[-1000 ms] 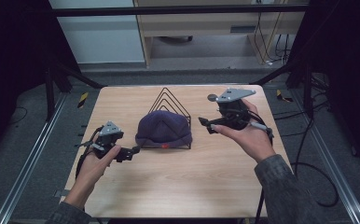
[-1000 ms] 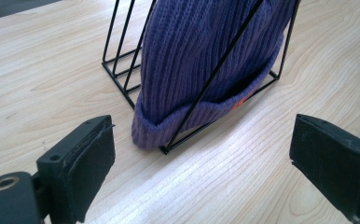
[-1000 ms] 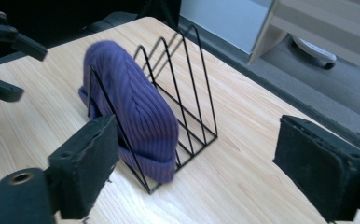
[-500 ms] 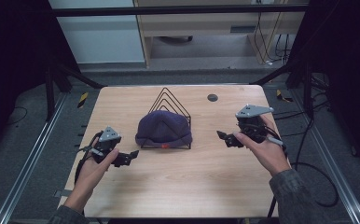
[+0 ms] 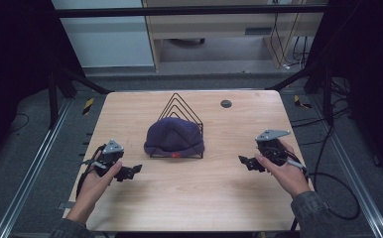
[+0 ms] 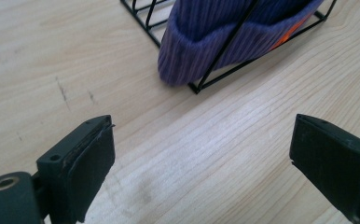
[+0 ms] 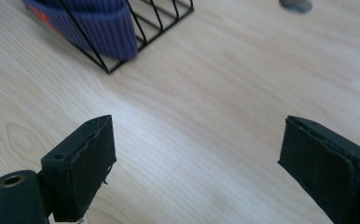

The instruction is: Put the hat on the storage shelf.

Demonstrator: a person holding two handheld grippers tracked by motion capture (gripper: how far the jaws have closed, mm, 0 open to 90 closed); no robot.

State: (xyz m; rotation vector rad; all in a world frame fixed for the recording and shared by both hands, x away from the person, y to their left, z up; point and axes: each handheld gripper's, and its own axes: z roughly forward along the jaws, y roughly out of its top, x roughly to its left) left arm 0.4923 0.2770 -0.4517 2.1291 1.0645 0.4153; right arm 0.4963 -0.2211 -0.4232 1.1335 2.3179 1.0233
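Observation:
A purple knit beanie (image 5: 173, 137) is draped over a black wire rack (image 5: 180, 106) at the middle of the wooden table (image 5: 189, 198). My left gripper (image 5: 133, 170) rests low at the table's left, open, its jaws pointing toward the beanie (image 6: 225, 37) and rack (image 6: 201, 84). My right gripper (image 5: 244, 161) sits at the table's right, open, jaws pointing left at the beanie (image 7: 99, 28) and the rack (image 7: 159, 23). Nothing lies between either pair of jaws. An orange tag shows at the beanie's lower edge.
A small dark round disc (image 5: 225, 103) is set in the table near its back edge, right of the rack, and shows as the grey disc (image 7: 295, 4) in the right gripper view. Dark metal frame rails run along both sides of the table. Cables trail on the floor at right.
My right gripper has come down from near the rack's back right toward the front right of the table. The left gripper has barely moved.

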